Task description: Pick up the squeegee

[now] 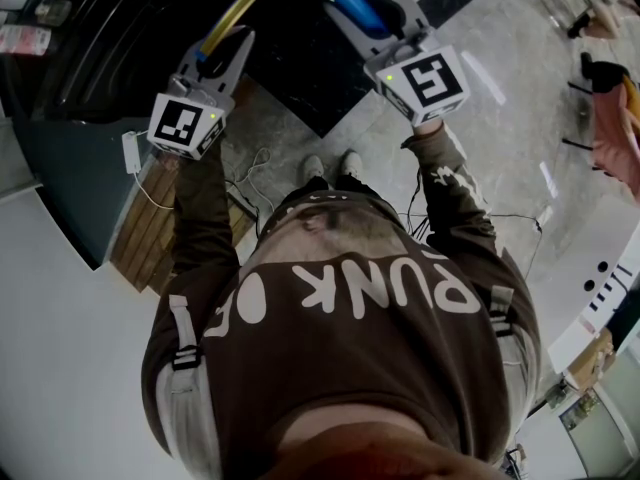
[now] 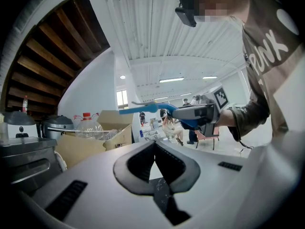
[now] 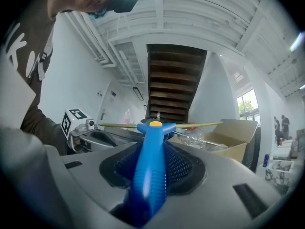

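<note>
**Tongs, 2 units, hand-held.** Both point roughly level in front of the standing person.

**Item 1: right gripper** [image 1: 365,10]. The jaws are partly closed and pinch the blue handle of the squeegee [image 3: 150,175]. The ribbed pads bear on both sides of the handle. The handle runs out along the jaw line, head forward. Judged reason: a grip in line with the jaws stops the long crosswise blade from twisting the tool out of the pads.

**Item 2: left gripper** [image 2: 155,147]. The jaws are pressed together at the tips with nothing between them. It is held beside the right unit and apart from it. Judged idle, since 1 grip is enough for so light a tool.

**Item 3: squeegee.** It has a blue handle, a yellow cap at the T-joint and a thin yellow-green blade [image 3: 198,123] set crosswise.
- Location: it is carried wholly by the right gripper, resting on no surface, above the floor [image 1: 500,148].
- Relative to the tongs: the handle lies between the right jaws and the head sits just beyond the right fingertips.
- 1 end of the blade reaches toward the left gripper.
- The left gripper view shows the tool ahead of the left jaws and clear of them.

**Status.** The pick-up is judged complete, as the tool is lifted and clamped.

**Item 4: cardboard box** [image 3: 233,137]. It stands in the background and is not involved.
</note>
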Motion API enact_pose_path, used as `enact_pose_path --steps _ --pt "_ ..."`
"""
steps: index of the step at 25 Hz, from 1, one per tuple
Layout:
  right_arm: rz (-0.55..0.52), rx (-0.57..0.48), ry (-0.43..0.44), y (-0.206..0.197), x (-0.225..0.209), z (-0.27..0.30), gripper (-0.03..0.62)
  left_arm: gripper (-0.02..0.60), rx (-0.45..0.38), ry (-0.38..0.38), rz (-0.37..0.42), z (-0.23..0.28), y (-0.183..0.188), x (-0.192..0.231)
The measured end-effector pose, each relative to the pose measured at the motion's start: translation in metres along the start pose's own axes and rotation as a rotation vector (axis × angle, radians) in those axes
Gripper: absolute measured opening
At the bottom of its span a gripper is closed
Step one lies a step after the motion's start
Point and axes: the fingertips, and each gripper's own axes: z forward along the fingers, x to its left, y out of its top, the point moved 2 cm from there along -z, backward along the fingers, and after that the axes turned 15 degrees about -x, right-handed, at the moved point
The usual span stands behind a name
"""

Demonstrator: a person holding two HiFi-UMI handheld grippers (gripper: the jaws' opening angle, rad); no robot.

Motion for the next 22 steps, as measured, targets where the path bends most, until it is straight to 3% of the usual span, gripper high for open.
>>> enact_pose_path --steps 22 --pt "0.003 0.004 0.023 -0.0011 0.0028 0.0021 0.149 0.002 0.003 0.009 0.002 -0.0005 0.0006 -0.0001"
